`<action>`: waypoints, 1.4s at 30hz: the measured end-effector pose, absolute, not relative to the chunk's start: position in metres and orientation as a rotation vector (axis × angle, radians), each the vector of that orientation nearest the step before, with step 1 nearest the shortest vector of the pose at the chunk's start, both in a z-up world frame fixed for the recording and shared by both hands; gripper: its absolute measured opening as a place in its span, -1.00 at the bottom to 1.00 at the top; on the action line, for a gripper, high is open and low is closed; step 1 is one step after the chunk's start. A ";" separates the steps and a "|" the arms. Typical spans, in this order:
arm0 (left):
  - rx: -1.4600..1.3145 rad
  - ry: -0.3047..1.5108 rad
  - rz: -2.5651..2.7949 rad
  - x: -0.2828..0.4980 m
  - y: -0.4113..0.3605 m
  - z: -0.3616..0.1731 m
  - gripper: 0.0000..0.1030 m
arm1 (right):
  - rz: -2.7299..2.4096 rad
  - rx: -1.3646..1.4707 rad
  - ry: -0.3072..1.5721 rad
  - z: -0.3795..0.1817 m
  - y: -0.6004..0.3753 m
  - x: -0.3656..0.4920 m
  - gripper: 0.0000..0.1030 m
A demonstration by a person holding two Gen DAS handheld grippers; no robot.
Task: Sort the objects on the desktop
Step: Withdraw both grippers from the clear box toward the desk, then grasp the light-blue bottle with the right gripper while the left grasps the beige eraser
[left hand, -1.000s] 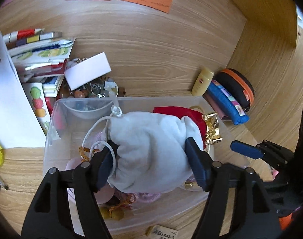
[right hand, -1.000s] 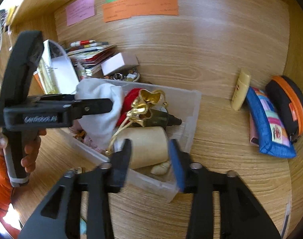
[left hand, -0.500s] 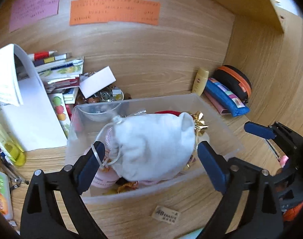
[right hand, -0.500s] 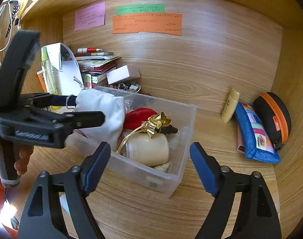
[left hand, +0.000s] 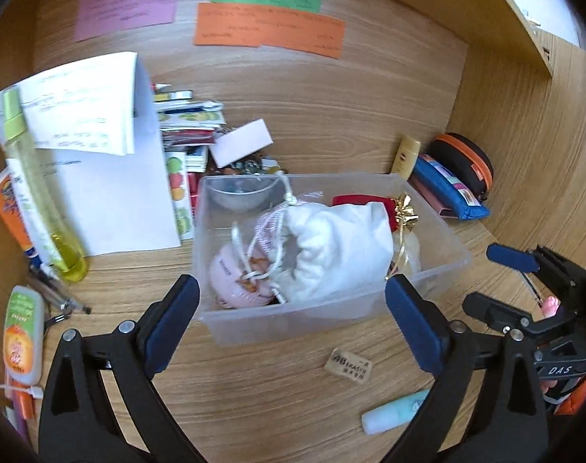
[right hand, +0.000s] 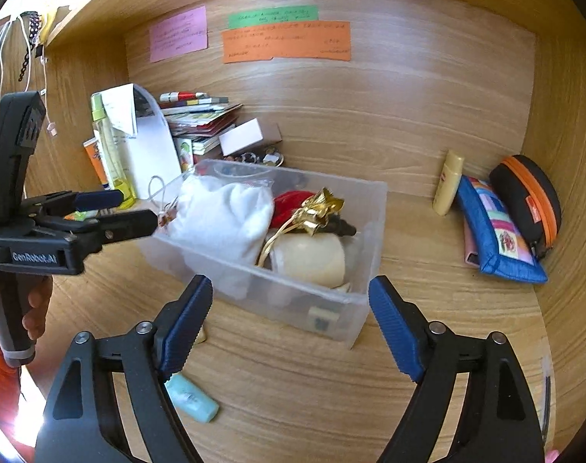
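A clear plastic bin (left hand: 293, 324) (right hand: 277, 301) stands mid-desk. In it lie a white drawstring pouch (left hand: 339, 247) (right hand: 219, 227), a cream pouch (right hand: 308, 258) with a gold bow (right hand: 320, 208), a red item (right hand: 289, 198) and a pink item (left hand: 235, 277). My left gripper (left hand: 293, 324) is open and empty, back from the bin's near wall; it also shows in the right wrist view (right hand: 135, 212). My right gripper (right hand: 289, 320) is open and empty, just in front of the bin, and appears in the left wrist view (left hand: 497, 281).
An eraser (left hand: 351, 364) and a mint tube (left hand: 393, 413) (right hand: 191, 397) lie in front of the bin. Books, papers and a white card (left hand: 241, 142) lie at back left, bottles (left hand: 42, 208) at left. A yellow tube (right hand: 447, 181), blue pouch (right hand: 497, 231) and black-orange case (right hand: 528, 196) lie right.
My left gripper let go of the white pouch, which now lies in the bin, and drew back. My right gripper opened off the cream pouch and drew back too.
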State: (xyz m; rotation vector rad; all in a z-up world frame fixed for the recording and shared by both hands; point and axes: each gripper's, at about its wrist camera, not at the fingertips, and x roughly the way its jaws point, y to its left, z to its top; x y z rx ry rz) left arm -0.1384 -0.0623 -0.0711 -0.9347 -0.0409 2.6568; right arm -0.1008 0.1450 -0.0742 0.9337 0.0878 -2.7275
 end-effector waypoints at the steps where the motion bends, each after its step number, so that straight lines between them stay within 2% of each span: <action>1: -0.931 -0.044 2.669 -0.135 -0.065 -0.071 0.91 | -2.719 0.943 0.082 -0.076 0.143 -0.099 0.58; 33: -1.071 -0.119 2.663 -0.077 -0.102 -0.129 0.92 | -2.556 1.190 0.132 -0.150 0.073 -0.061 0.58; 37: -1.073 -0.127 2.649 -0.077 -0.102 -0.131 0.92 | -2.574 1.219 0.151 -0.157 0.066 -0.060 0.53; 42: -1.073 -0.111 2.645 -0.076 -0.098 -0.132 0.92 | -2.591 1.186 0.184 -0.159 0.059 -0.058 0.30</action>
